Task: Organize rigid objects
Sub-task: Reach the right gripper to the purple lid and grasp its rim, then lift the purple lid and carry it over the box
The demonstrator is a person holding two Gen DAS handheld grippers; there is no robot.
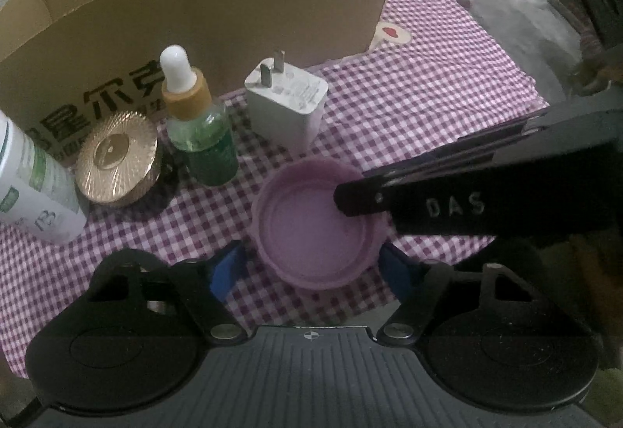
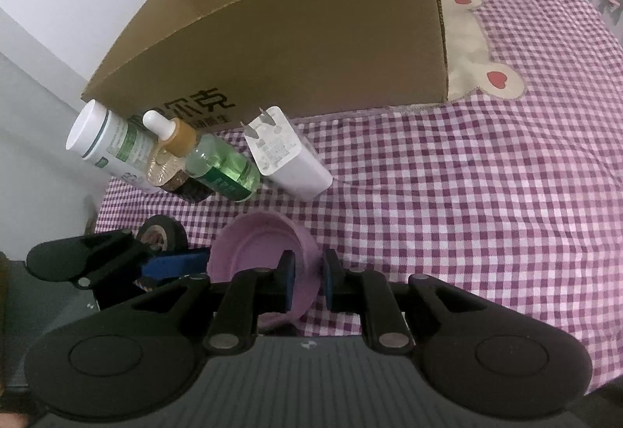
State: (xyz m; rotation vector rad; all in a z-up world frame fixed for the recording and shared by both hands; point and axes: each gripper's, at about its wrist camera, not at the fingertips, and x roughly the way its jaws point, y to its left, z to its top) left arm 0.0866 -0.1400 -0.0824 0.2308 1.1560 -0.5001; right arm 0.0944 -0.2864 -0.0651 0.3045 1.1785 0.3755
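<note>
A purple lid [image 1: 317, 229] lies open side up on the checked cloth; it also shows in the right wrist view [image 2: 255, 253]. My left gripper [image 1: 311, 264] is open, its blue pads on either side of the lid. My right gripper [image 2: 307, 280] straddles the lid's rim, one finger inside and one outside, with a small gap to the rim; it reaches in from the right in the left wrist view [image 1: 350, 200]. Behind stand a green dropper bottle [image 1: 198, 124], a white charger plug [image 1: 286, 109], a gold-lidded jar [image 1: 117, 157] and a white bottle [image 1: 31, 186].
An open cardboard box [image 1: 218, 11] stands behind the row of objects, seen also in the right wrist view [image 2: 296, 39]. A roll of black tape [image 2: 161, 235] lies at the left. The purple checked cloth [image 2: 467, 194] stretches to the right.
</note>
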